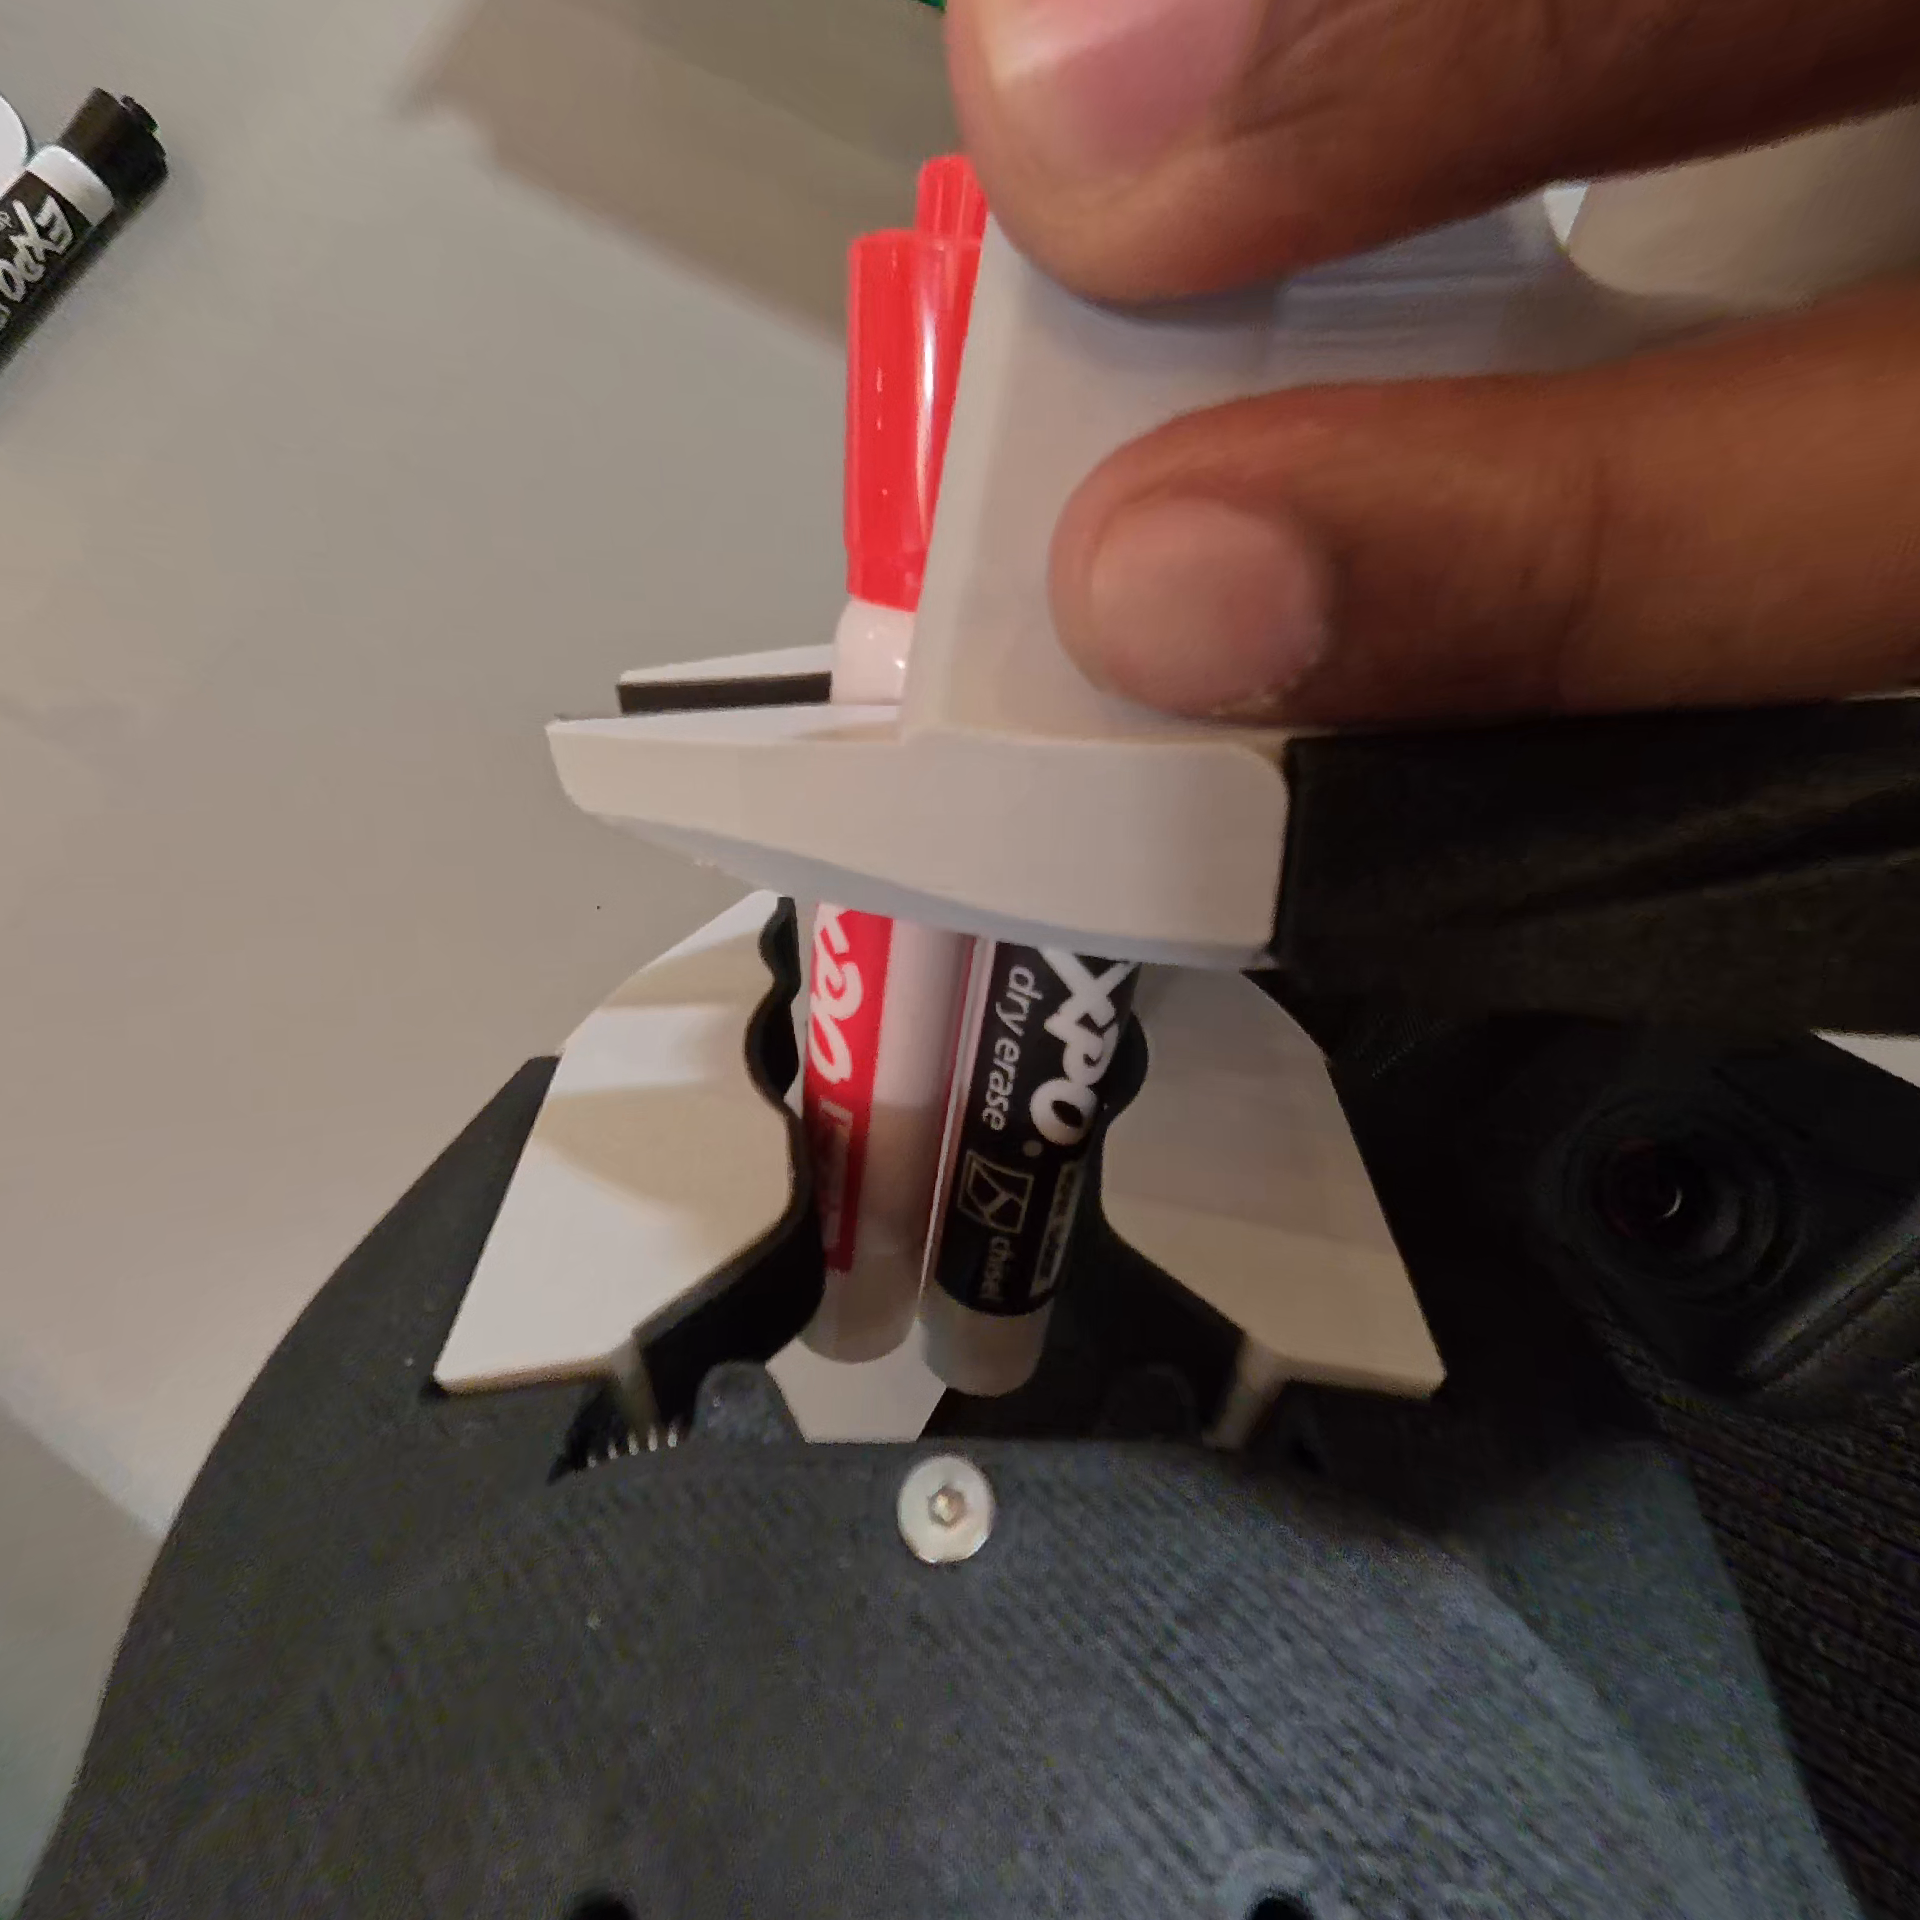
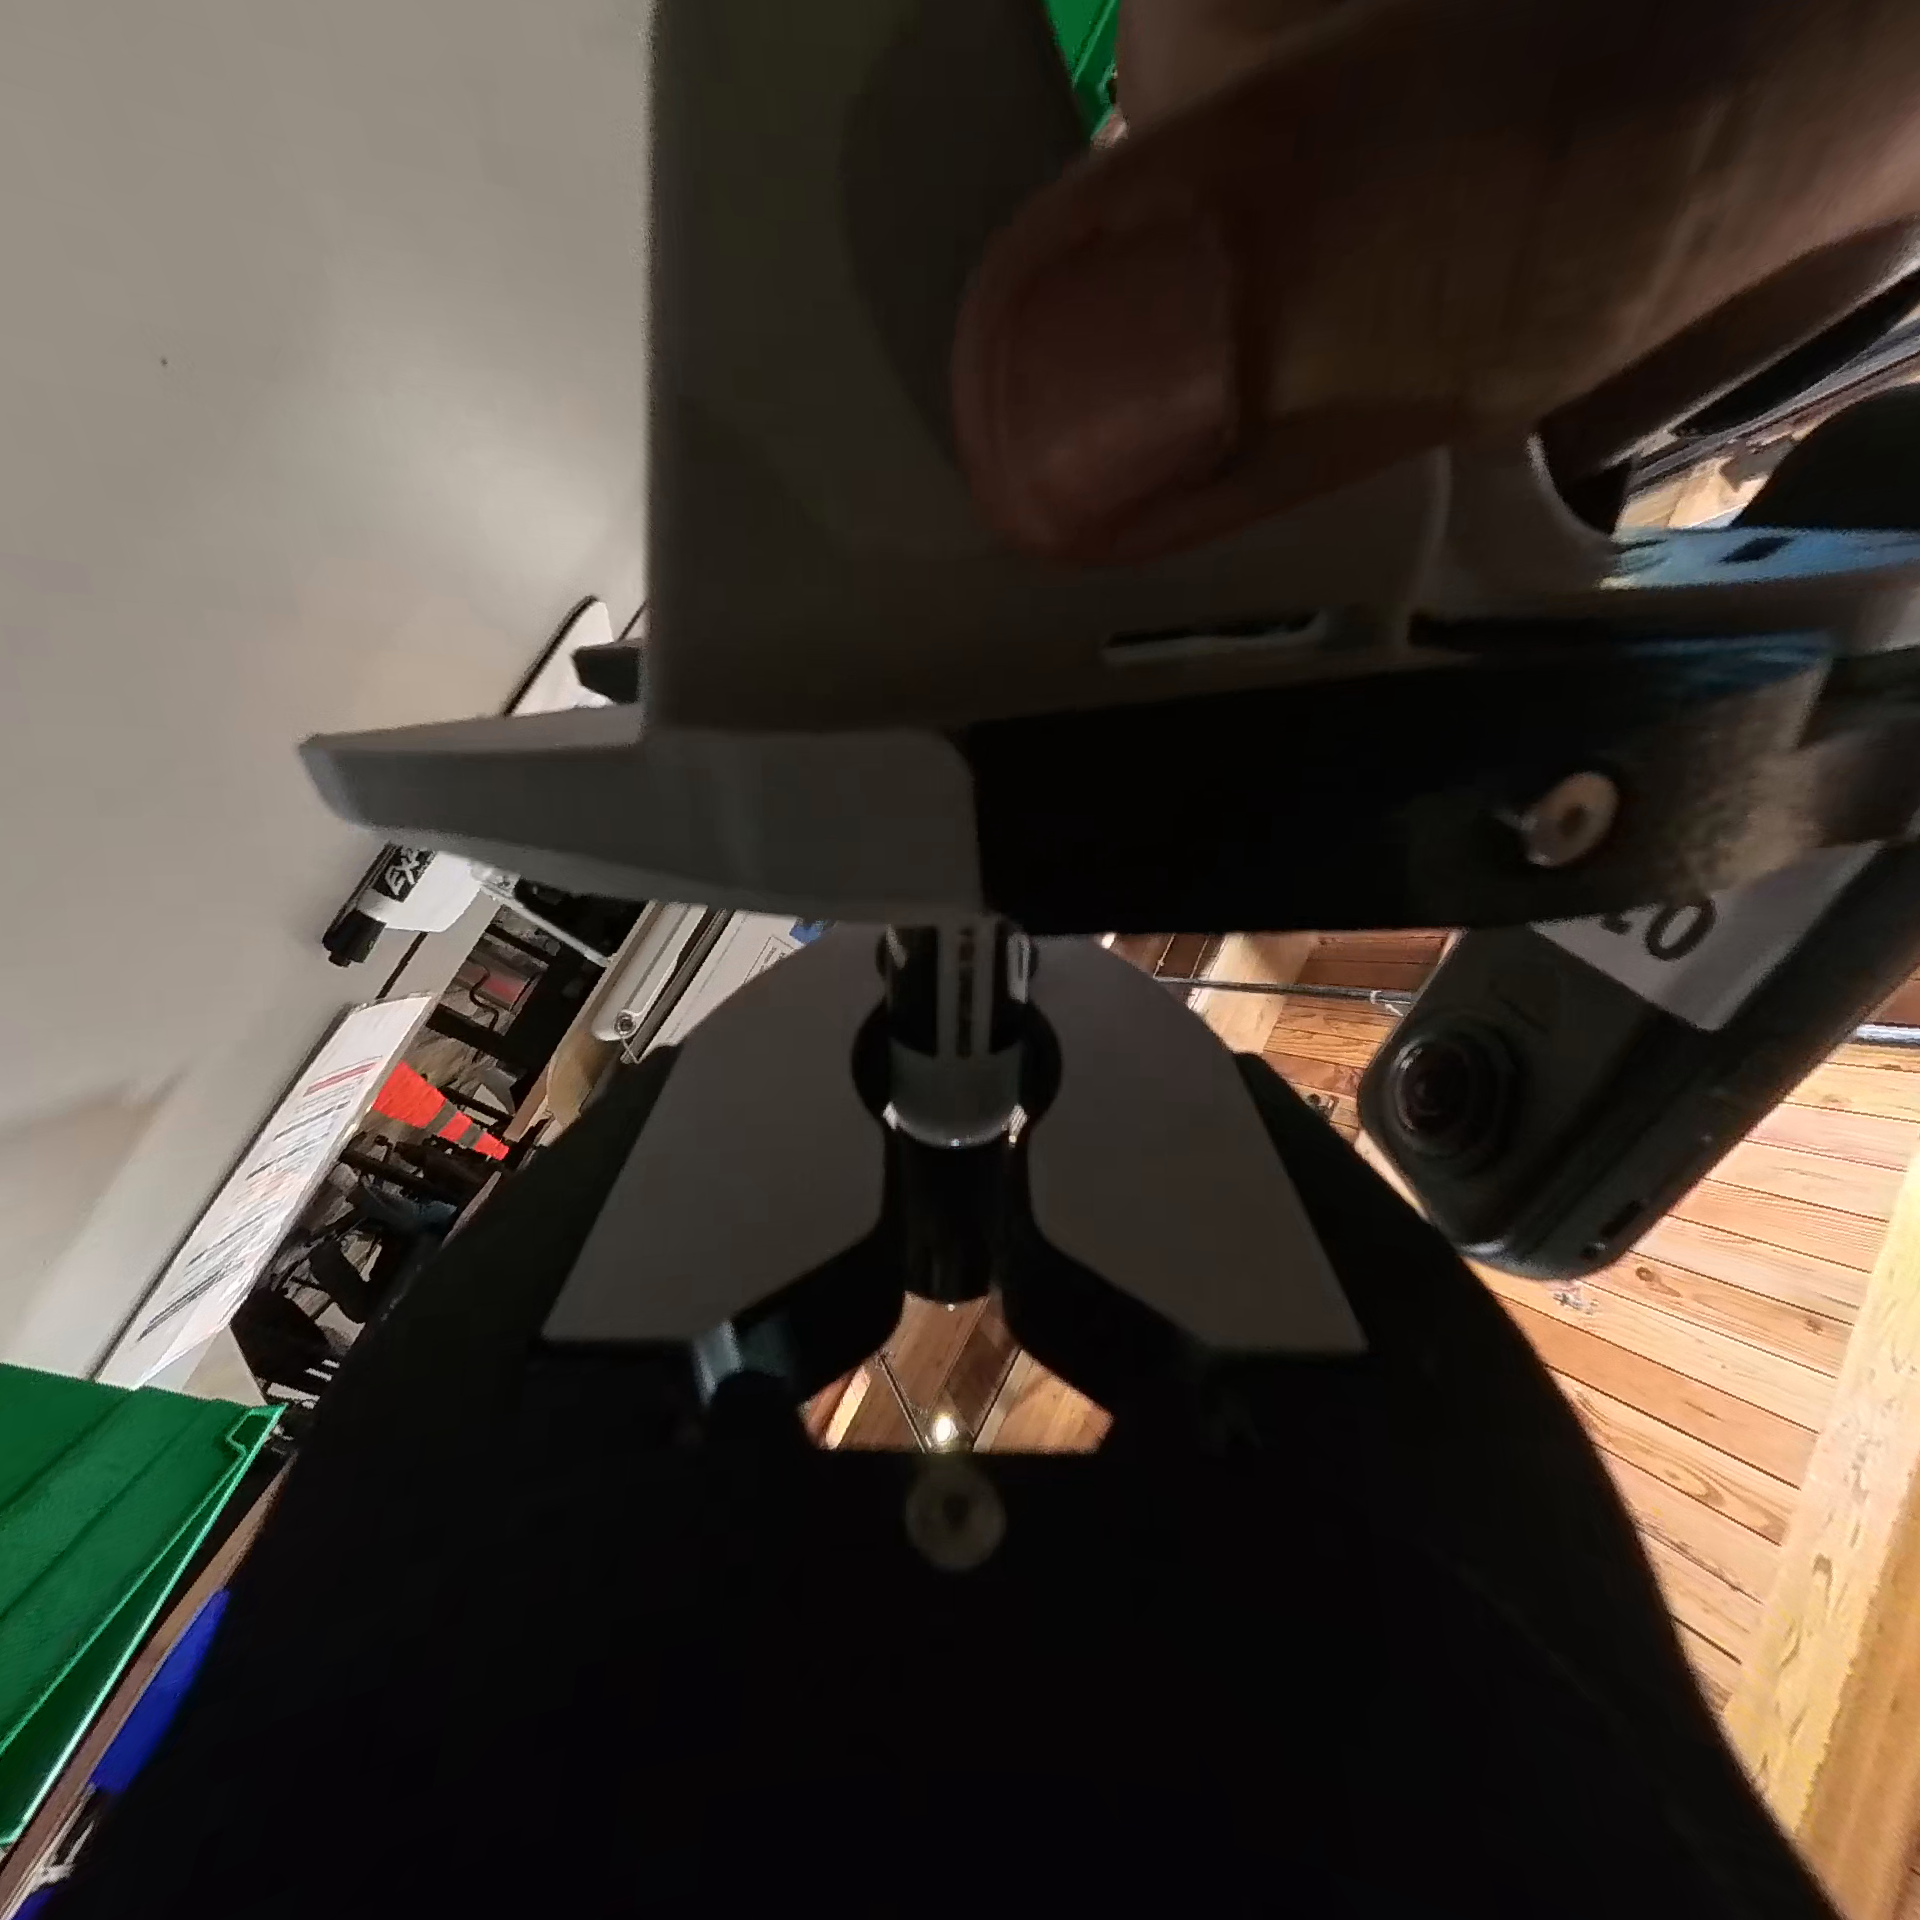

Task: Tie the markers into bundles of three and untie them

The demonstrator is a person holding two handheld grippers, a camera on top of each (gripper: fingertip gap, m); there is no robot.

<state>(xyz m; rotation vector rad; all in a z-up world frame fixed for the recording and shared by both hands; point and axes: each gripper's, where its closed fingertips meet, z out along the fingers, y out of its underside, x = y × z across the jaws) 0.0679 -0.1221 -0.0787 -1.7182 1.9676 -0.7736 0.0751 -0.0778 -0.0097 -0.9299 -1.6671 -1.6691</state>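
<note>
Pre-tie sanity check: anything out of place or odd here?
Nothing damaged or spilled. One black marker lies loose on the table at far left, apart from the three markers clamped in the left hand-held gripper. No tie visible on those.

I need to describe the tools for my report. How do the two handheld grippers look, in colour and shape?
Both grippers have a black, ribbed printed body with a silver screw at the centre. The left gripper carries pale wing-shaped finger plates with wavy black pads. The right gripper appears dark and backlit. Each view shows the other's camera lens.
</note>
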